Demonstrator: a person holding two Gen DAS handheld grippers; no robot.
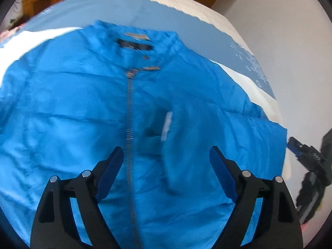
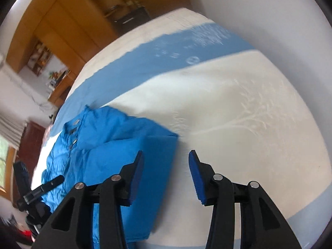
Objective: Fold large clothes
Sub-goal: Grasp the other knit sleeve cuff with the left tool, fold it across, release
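A bright blue zip-up jacket [image 1: 83,108] lies front up on the bed, collar at the far side, zipper [image 1: 129,112] closed down its middle. Its right sleeve is folded in across the chest. My left gripper [image 1: 166,155] hovers open and empty above the jacket's lower front, right of the zipper. My right gripper [image 2: 166,159] is open and empty above the jacket's right edge [image 2: 164,166], one finger over the fabric, one over the sheet. The jacket also shows in the right wrist view [image 2: 116,145]. Each gripper appears in the other's view, the right one [image 1: 298,147] and the left one [image 2: 47,185].
The bed has a white sheet [image 2: 238,114] with a blue band [image 2: 145,62] across its far part. A white wall [image 1: 290,31] runs along the bed's right side. Wooden cupboards [image 2: 62,20] and a desk stand beyond the bed.
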